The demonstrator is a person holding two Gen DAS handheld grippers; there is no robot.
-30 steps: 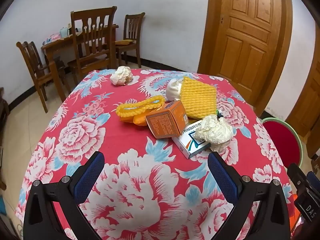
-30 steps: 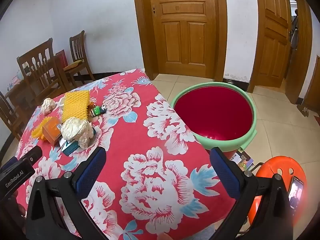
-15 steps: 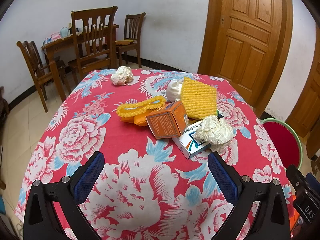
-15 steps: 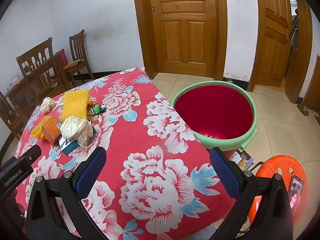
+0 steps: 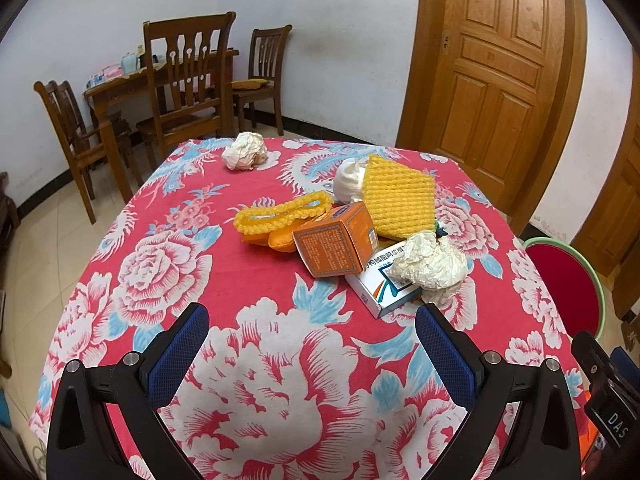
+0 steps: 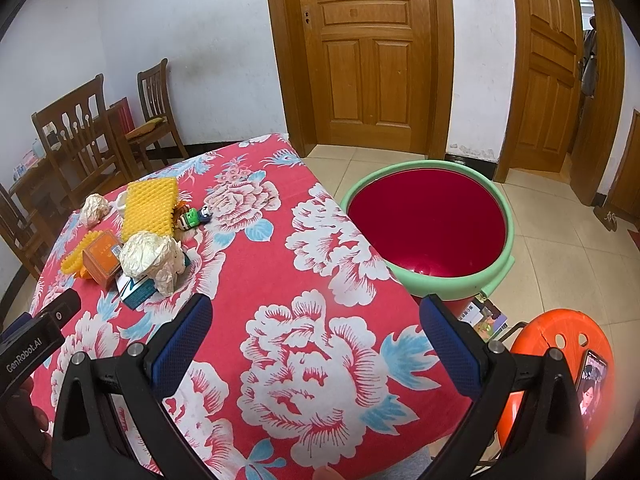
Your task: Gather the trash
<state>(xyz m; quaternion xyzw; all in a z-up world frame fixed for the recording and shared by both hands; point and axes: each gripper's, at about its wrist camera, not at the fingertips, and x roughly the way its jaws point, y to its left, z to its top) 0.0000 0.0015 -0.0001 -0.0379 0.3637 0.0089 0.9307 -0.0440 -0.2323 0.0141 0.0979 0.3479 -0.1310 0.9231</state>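
Observation:
A heap of trash lies mid-table on the red flowered cloth (image 5: 192, 272): an orange box (image 5: 335, 240), a white and blue box (image 5: 386, 286), a crumpled paper ball (image 5: 430, 262), yellow foam netting (image 5: 398, 200), a yellow foam ring (image 5: 280, 212) and a white wad (image 5: 348, 180). Another paper ball (image 5: 245, 151) lies at the far edge. My left gripper (image 5: 312, 340) is open and empty, short of the heap. My right gripper (image 6: 316, 332) is open and empty over the table's right edge, the heap (image 6: 152, 256) to its left. A red basin with a green rim (image 6: 426, 228) stands beside the table.
A small green toy (image 6: 191, 216) lies by the netting. An orange stool (image 6: 560, 344) with a phone (image 6: 592, 380) stands at the lower right. Wooden chairs (image 5: 188, 80) and a desk stand beyond the table. Wooden doors (image 6: 372, 48) line the far wall.
Both views have shifted only slightly. The right gripper has drifted a little toward the table. Both grippers stay open and empty.

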